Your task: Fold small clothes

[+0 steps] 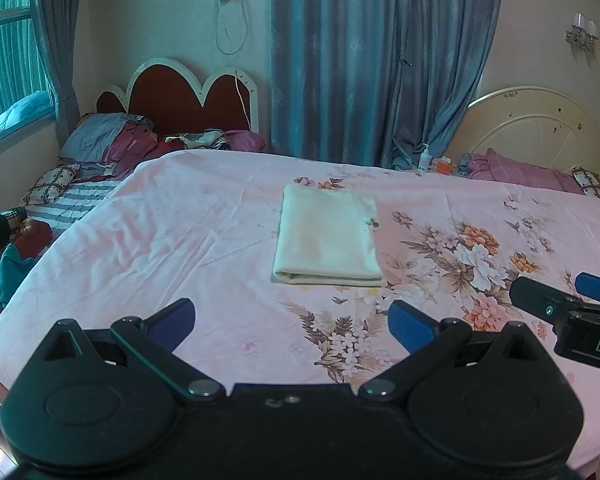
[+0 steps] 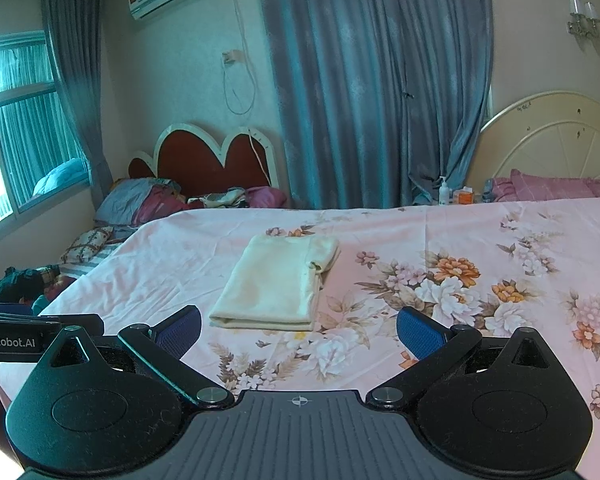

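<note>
The left hand-held gripper hangs above the near part of the bed with its blue-padded fingers spread wide and nothing between them. The right hand-held gripper is likewise released, its blue fingers well apart over the flowered sheet and grasping nothing; in the left wrist view its tip shows at the right edge, and in the right wrist view the body of the left one shows at the left edge, so the two sit side by side. Ahead of both, apart from either gripper, a cream garment lies folded into a neat rectangle on the pink floral bedsheet, its folded edge toward the cameras; in the right wrist view a sleeve or flap sticks out at its far right corner. Beyond the bed stand blue-grey curtains, a red heart-shaped headboard with piled bedding on the left, and a cream headboard on the right.
</note>
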`<action>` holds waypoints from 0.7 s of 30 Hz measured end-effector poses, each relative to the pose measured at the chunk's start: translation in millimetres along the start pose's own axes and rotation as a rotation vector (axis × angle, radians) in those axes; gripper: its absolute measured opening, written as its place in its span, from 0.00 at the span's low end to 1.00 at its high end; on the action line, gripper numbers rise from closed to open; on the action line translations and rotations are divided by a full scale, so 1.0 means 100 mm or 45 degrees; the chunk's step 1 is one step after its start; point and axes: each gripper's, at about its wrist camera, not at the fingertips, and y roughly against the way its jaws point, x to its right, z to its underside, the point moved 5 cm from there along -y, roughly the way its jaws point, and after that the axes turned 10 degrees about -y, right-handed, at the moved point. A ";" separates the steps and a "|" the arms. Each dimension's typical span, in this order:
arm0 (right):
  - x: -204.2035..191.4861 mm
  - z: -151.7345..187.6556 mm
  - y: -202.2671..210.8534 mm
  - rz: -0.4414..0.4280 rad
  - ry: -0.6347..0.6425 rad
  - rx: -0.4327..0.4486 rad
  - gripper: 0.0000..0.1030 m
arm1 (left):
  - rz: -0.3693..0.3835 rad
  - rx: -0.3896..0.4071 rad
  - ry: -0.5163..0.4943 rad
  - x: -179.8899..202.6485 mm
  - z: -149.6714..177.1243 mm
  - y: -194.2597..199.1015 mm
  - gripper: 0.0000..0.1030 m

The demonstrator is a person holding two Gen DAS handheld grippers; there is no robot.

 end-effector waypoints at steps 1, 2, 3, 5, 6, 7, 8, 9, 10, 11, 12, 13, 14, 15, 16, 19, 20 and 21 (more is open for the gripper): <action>0.00 0.00 0.00 0.000 0.001 0.000 1.00 | 0.001 0.000 0.000 0.00 0.00 0.00 0.99; 0.00 0.00 0.00 0.000 0.002 -0.001 1.00 | 0.002 -0.002 0.000 0.00 0.00 0.00 0.99; 0.00 0.00 -0.01 -0.001 0.002 -0.002 1.00 | 0.001 -0.003 0.000 0.00 0.00 -0.01 0.99; 0.00 0.00 -0.02 -0.003 0.003 -0.006 1.00 | 0.003 -0.005 0.000 0.01 0.00 -0.01 0.99; 0.00 0.00 -0.02 -0.003 0.004 -0.007 1.00 | 0.004 -0.006 0.000 0.01 0.00 -0.02 0.99; 0.00 0.00 -0.02 -0.004 0.005 -0.007 1.00 | 0.003 -0.007 -0.001 0.01 0.00 -0.02 0.99; 0.00 0.00 -0.02 -0.005 0.006 -0.008 1.00 | 0.003 -0.008 -0.003 0.01 0.00 -0.03 0.99; 0.00 0.00 -0.03 -0.006 0.006 -0.008 1.00 | 0.004 -0.008 -0.001 0.01 0.00 -0.03 0.99; 0.00 0.00 -0.03 -0.005 0.006 -0.008 1.00 | 0.005 -0.008 -0.001 0.01 0.00 -0.03 0.99; 0.00 0.01 -0.03 -0.005 0.006 -0.008 1.00 | 0.005 -0.009 -0.002 0.01 0.00 -0.03 0.99; 0.00 0.01 -0.03 -0.005 0.006 -0.008 1.00 | 0.003 -0.008 -0.002 0.01 0.00 -0.03 0.99; 0.00 0.01 -0.03 -0.005 0.006 -0.009 1.00 | 0.004 -0.009 -0.001 0.01 0.00 -0.03 0.99; -0.01 0.01 -0.04 -0.005 0.009 -0.010 1.00 | 0.004 -0.008 -0.001 0.01 0.00 -0.03 0.99; -0.01 0.01 -0.04 -0.004 0.009 -0.010 1.00 | 0.004 -0.008 -0.001 0.01 0.00 -0.03 0.99; -0.01 0.01 -0.04 -0.005 0.008 -0.010 1.00 | 0.003 -0.008 -0.001 0.01 0.00 -0.03 0.99; -0.01 0.02 -0.06 -0.004 0.006 -0.014 1.00 | 0.003 -0.009 0.000 0.01 0.00 -0.03 0.99; -0.01 0.02 -0.07 -0.004 0.008 -0.015 1.00 | 0.002 -0.009 0.000 0.01 0.00 -0.03 0.99; -0.01 0.02 -0.07 -0.003 0.008 -0.016 1.00 | 0.004 -0.011 0.001 0.01 0.01 -0.04 0.99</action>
